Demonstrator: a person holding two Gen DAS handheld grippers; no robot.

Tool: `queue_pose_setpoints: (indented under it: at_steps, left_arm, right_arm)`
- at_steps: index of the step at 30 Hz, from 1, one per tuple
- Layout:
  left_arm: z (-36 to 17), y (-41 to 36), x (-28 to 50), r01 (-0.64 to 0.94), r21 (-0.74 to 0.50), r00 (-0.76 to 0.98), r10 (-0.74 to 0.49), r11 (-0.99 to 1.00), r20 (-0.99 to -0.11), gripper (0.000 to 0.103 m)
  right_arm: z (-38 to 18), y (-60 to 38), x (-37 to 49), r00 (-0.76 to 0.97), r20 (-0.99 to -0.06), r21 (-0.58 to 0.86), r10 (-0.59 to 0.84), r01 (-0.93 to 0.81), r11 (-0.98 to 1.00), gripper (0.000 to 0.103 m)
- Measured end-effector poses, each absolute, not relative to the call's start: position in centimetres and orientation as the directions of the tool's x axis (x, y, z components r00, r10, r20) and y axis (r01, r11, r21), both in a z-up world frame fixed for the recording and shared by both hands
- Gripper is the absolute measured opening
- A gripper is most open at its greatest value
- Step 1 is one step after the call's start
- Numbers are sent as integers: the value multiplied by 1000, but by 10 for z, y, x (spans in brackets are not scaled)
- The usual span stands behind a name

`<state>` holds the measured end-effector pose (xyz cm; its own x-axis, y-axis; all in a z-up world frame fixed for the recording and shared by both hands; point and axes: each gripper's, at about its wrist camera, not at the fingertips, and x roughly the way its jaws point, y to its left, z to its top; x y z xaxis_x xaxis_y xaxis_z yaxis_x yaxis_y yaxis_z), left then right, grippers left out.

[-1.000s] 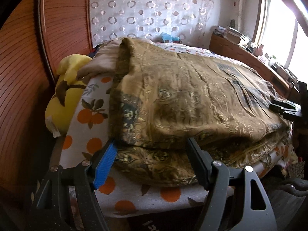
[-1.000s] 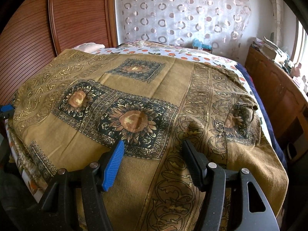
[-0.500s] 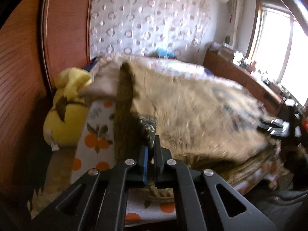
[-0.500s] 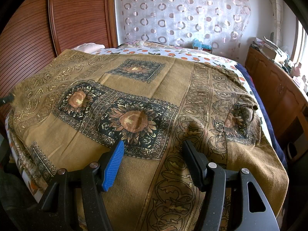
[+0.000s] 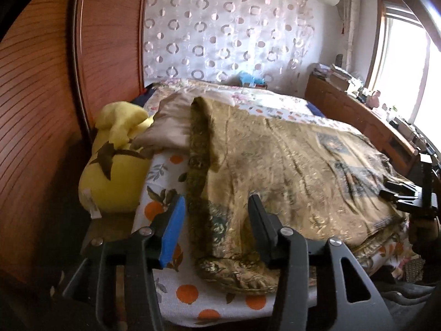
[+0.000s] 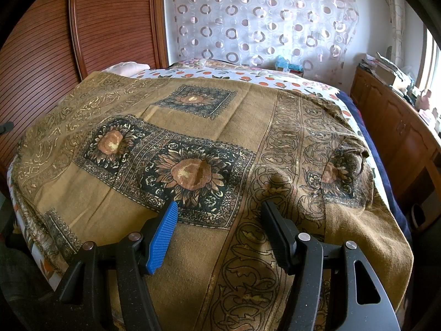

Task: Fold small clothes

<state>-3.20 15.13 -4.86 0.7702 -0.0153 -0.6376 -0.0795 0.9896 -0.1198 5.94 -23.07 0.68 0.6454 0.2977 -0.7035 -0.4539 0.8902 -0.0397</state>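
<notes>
A brown cloth with dark sunflower squares and gold scroll borders (image 6: 193, 143) lies spread over the bed. In the left wrist view its left edge (image 5: 201, 182) hangs in a folded ridge over the bed's side. My left gripper (image 5: 215, 215) is open, its jaws on either side of that ridge, holding nothing. My right gripper (image 6: 217, 220) is open and empty, just above the cloth near the front edge. The right gripper also shows in the left wrist view (image 5: 408, 195) at the far right.
The bed sheet (image 5: 190, 295) is white with orange fruit. A yellow plush toy (image 5: 115, 171) and a beige pillow (image 5: 171, 127) lie at the bed's left. A wooden wardrobe (image 6: 110, 22) stands left. A wooden cabinet with clutter (image 6: 399, 115) runs along the right.
My left gripper shut on the cloth's left edge half a second ago and pulled it up, then opened and let it go. The right gripper has not moved.
</notes>
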Motion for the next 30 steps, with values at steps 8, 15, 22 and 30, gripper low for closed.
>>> queue_pose_setpoints:
  at_steps: [8, 15, 22, 30]
  left_arm:
    - [-85, 163, -15, -136, -110, 708, 19, 984, -705, 49]
    - [-100, 165, -10, -134, -120, 691, 6, 984, -723, 49]
    - [-100, 155, -11, -82, -105, 705, -17, 991, -709, 27]
    - [-60, 140, -17, 21, -189, 778, -135, 982, -614, 9]
  right_arm:
    - [7, -231, 60, 645, -704, -40, 298, -455, 890, 65]
    - [7, -231, 60, 645, -704, -39, 299, -455, 890, 65]
    - [6, -231, 59, 645, -703, -39, 299, -455, 889, 65]
    - [6, -231, 60, 644, -704, -39, 300, -456, 889, 65]
